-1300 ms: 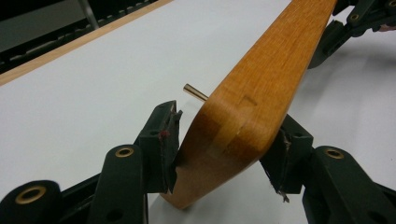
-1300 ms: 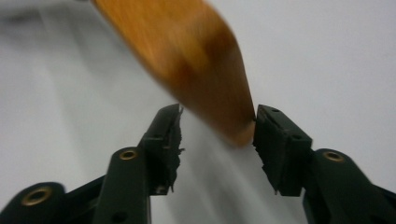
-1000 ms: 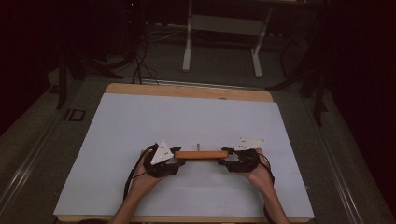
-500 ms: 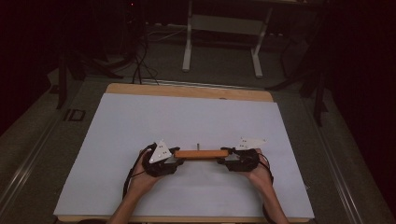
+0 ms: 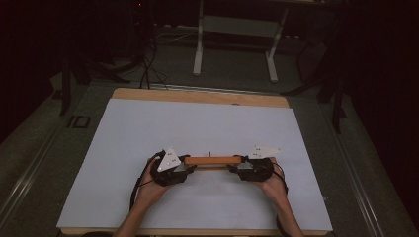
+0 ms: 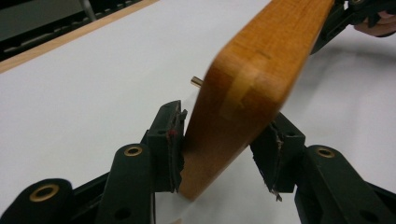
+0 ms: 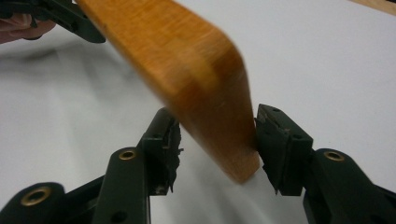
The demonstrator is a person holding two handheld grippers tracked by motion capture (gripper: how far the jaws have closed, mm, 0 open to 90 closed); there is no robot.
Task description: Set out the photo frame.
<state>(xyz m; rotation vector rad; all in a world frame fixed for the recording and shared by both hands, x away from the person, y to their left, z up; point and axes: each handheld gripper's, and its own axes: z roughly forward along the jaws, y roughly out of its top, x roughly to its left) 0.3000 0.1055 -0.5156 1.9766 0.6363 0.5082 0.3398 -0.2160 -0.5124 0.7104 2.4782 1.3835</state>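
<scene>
A long orange-brown wooden board lies crosswise near the front of the white sheet, tilted on its long edge. A small brass peg sticks out of its far face. My left gripper is shut on the board's left end, both pads against its faces. My right gripper straddles the other end. Its jaws have just been closing around the board. One pad touches the wood. A thin gap remains at the other pad.
The white sheet covers a wooden table whose bare far edge shows. Beyond it on the dark floor stand a white metal frame and loose cables. Wide white surface lies behind and to both sides of the board.
</scene>
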